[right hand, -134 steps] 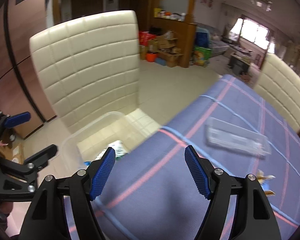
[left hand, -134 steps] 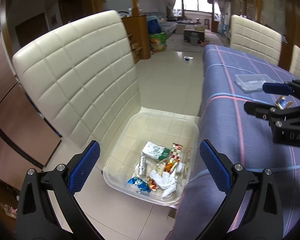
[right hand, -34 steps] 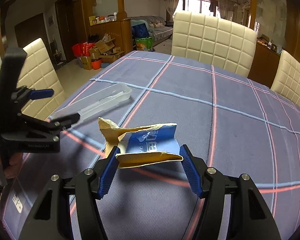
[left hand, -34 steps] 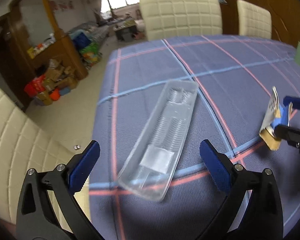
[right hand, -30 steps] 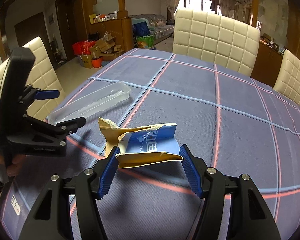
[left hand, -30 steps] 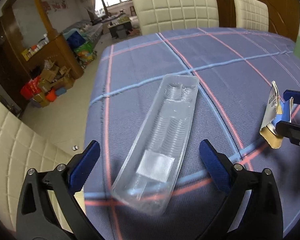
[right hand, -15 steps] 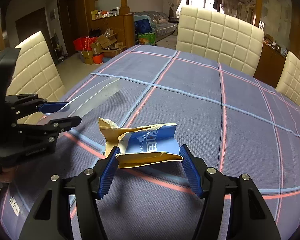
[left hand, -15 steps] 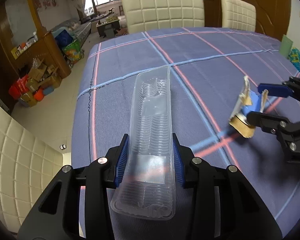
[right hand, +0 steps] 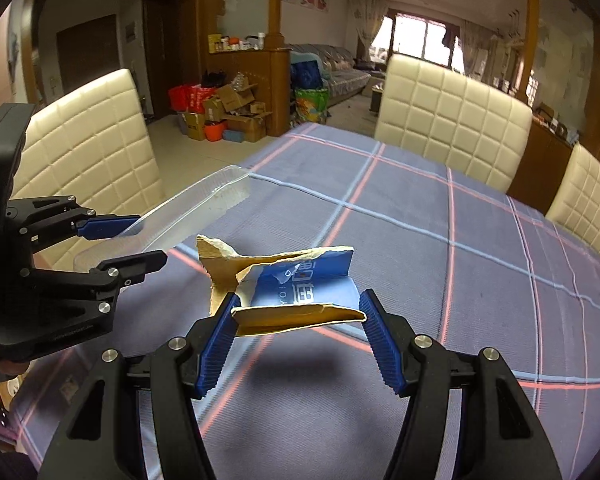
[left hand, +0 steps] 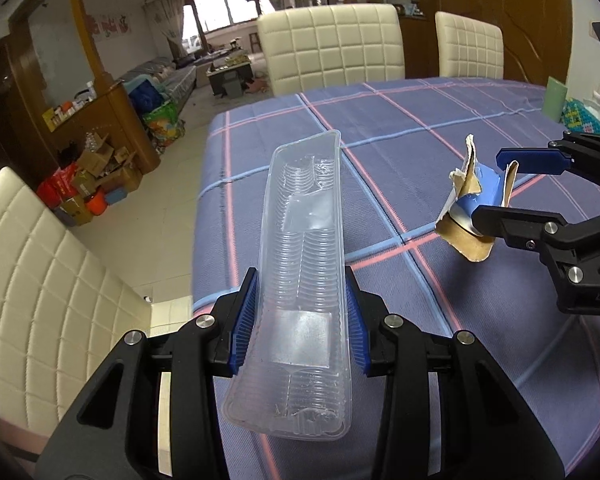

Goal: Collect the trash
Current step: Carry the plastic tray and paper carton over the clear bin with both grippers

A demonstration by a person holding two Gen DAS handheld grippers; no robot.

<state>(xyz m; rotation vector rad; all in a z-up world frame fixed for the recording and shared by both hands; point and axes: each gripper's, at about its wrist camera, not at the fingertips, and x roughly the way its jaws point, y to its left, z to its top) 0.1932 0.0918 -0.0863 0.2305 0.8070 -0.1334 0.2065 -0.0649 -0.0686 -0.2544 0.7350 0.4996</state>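
My left gripper (left hand: 300, 320) is shut on a long clear plastic tray (left hand: 304, 256), held lifted above the table with its far end tipped up. The tray also shows in the right wrist view (right hand: 196, 204), between the left gripper's fingers (right hand: 112, 226). My right gripper (right hand: 298, 338) is shut on a torn blue and brown cardboard wrapper (right hand: 296, 288), held just above the cloth. In the left wrist view the right gripper (left hand: 496, 188) and the wrapper (left hand: 468, 204) are at the right.
The table has a purple checked cloth (left hand: 380, 132). Cream padded chairs stand at its left side (left hand: 32, 280) and far end (left hand: 332, 48). Boxes and bags (right hand: 220, 116) lie on the tiled floor. A green object (left hand: 556, 98) sits at the far right of the table.
My left gripper closed on the clear tray and lifted it off the cloth, its far end tipping up. My right gripper kept hold of the wrapper and rose slightly.
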